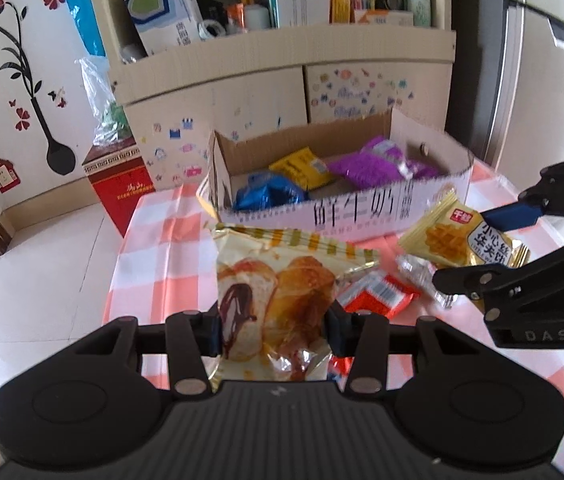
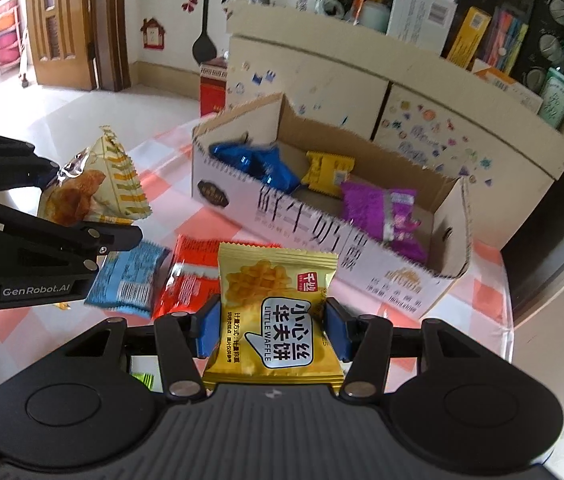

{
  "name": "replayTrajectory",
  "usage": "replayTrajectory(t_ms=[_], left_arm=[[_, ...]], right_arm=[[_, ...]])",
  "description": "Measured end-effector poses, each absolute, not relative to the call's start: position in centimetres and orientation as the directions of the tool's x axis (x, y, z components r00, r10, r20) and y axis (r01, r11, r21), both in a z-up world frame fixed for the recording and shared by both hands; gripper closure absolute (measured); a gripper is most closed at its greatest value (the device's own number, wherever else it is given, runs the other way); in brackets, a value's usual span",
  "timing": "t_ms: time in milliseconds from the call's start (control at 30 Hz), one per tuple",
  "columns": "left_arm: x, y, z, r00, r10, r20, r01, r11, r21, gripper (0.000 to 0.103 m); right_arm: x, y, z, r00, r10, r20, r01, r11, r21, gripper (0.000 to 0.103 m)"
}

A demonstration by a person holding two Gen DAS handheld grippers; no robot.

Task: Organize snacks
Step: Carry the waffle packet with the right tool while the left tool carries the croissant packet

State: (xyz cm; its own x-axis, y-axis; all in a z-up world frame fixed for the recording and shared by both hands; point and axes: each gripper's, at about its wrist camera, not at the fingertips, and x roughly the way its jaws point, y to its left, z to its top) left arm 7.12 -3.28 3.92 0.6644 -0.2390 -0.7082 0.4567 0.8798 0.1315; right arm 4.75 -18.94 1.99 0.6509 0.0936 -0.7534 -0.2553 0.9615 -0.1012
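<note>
My left gripper (image 1: pixel 274 332) is shut on a cream bread packet (image 1: pixel 278 296) with a chocolate bun picture, held above the checked tablecloth; it also shows in the right wrist view (image 2: pixel 94 184). My right gripper (image 2: pixel 274 328) is shut on a yellow waffle packet (image 2: pixel 278 308), seen at the right in the left wrist view (image 1: pixel 457 236). A cut-open cardboard box (image 1: pixel 361 216) (image 2: pixel 321 232) lies just beyond both grippers and holds a blue packet (image 2: pixel 258 160), a small yellow packet (image 2: pixel 325 172) and a purple packet (image 2: pixel 381 208).
A red packet (image 2: pixel 190 276), a light blue packet (image 2: pixel 130 280) and a silver wrapper (image 1: pixel 421 276) lie on the tablecloth (image 1: pixel 154 248) in front of the box. A green packet (image 2: pixel 144 380) peeks under my right gripper. A cluttered cabinet (image 1: pixel 282 80) stands behind the table.
</note>
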Motion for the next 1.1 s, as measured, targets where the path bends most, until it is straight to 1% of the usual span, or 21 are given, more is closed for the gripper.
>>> replayTrajectory(t_ms=[367, 567, 833, 1100], left_arm=[[8.8, -4.6, 6.6, 0.698, -0.289, -0.655, 0.462, 0.881, 0.104, 0.058], [10.9, -5.0, 7.8, 0.703, -0.314, -0.638, 0.439, 0.897, 0.042, 0.058], [14.0, -6.3, 8.1, 0.732, -0.3, -0.612, 0.419, 0.906, 0.057, 0.058], [16.9, -7.5, 7.8, 0.743, -0.298, -0.599, 0.415, 0.908, 0.063, 0.058]], right_arm=[[6.1, -21.2, 4.8, 0.727, 0.069, -0.683, -0.177, 0.98, -0.09, 0.043], [7.1, -22.9, 6.5, 0.776, 0.043, -0.629, -0.097, 0.994, -0.051, 0.043], [8.3, -23.9, 7.4, 0.818, 0.026, -0.574, -0.038, 0.999, -0.01, 0.043], [10.4, -24.8, 7.3, 0.831, 0.008, -0.555, 0.006, 1.0, 0.023, 0.043]])
